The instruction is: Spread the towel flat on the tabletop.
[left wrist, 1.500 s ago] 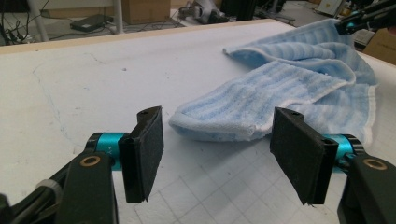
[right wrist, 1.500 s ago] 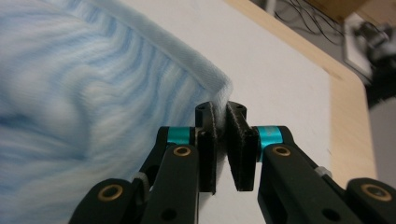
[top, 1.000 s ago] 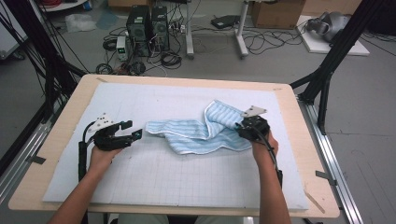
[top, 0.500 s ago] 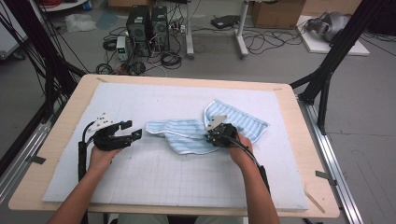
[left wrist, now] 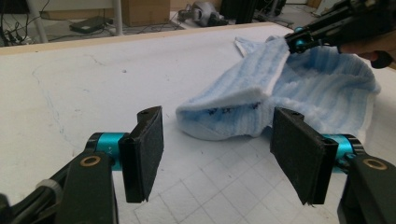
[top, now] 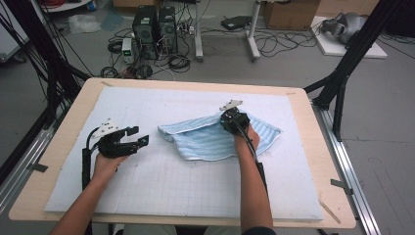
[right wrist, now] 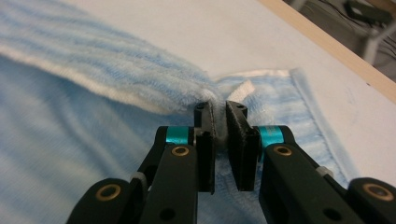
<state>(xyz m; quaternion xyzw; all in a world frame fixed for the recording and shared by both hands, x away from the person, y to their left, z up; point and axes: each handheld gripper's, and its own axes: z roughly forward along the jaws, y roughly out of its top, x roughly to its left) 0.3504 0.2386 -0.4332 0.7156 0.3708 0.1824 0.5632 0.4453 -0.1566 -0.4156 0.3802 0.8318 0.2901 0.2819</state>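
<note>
Blue-striped towel (top: 215, 139) lay mid-mat (top: 147, 196), partly hidden under the right gripper (top: 231, 119); bare mat all round. Left gripper (top: 139, 139) sat level beside it. Left gripper view: jaws gaped, nothing held, towel fold (left wrist: 233, 112) beyond. Right gripper view: jaws, just closing, pinched the towel's folded edge (right wrist: 205, 95).

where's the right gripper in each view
High view: right gripper at centre, on the towel's top edge.
Left gripper view: top right, pinching the towel's raised edge.
Right gripper view: bottom centre, jaws shut on the fold.
Shared landmark: the blue striped towel.
</note>
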